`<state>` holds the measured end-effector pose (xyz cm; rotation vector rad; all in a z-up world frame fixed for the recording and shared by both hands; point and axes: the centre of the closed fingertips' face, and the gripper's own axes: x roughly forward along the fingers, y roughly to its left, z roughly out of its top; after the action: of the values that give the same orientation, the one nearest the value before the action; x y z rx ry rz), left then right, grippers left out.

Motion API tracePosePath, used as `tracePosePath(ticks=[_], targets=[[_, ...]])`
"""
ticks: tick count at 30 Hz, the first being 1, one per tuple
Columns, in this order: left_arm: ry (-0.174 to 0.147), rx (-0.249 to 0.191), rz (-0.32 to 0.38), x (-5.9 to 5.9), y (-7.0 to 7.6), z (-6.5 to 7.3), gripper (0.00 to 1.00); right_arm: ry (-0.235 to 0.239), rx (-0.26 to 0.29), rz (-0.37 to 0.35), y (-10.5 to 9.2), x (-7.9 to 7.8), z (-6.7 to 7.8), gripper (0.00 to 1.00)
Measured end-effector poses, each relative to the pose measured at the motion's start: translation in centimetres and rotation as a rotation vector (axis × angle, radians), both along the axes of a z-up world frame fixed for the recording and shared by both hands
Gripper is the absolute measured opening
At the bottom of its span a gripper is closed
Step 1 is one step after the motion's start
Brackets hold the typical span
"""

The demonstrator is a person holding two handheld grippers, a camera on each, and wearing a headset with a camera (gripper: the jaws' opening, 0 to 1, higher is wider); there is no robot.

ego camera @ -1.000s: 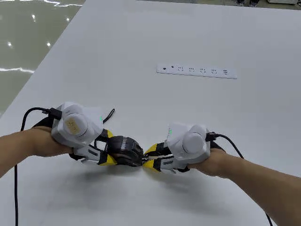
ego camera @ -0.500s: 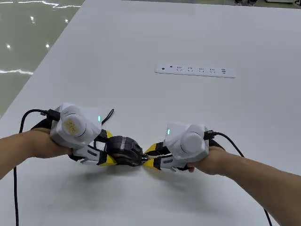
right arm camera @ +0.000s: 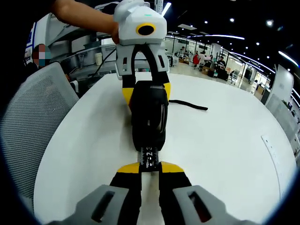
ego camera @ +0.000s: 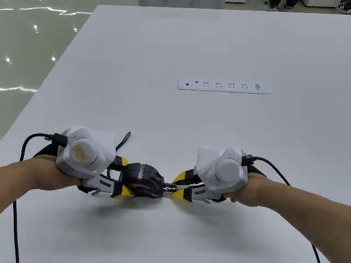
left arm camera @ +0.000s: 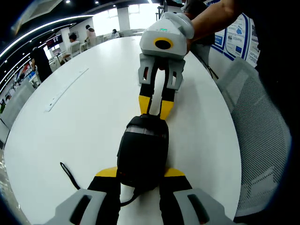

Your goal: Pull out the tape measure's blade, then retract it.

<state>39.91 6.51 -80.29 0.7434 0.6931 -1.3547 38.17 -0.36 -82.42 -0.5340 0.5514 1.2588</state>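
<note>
Between my two sets of tongs, the tape measure sits low on the worktop. My left tongs are clenched around its black case from behind. My right tongs are pinched on the blade, with just a short marked stretch showing out of the case mouth.

My main worry is that pinch: the blade is thin and slick and I hold it near its end, so a hard pull could let it slip free and snap back. The case is rounded, so a pull off its line could twist it in the left tongs or drag it loose. Lifting the right tongs as I draw could kink the blade. On the way back, letting go all at once would let it whip into the case.

A black strap trails on the worktop just beside the left tongs, clear of the blade. A power strip lies well beyond both tongs. Outward of the right tongs I see bare worktop, so nothing blocks the pull.
</note>
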Motion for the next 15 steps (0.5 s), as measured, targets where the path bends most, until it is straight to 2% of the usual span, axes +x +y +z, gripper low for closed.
tracePosePath(ticks=[15], targets=[[-0.001,0.006,0.004,0.1,0.2,-0.1,0.29,0.005,-0.014,0.012,-1.4,-0.4,0.2,0.12]])
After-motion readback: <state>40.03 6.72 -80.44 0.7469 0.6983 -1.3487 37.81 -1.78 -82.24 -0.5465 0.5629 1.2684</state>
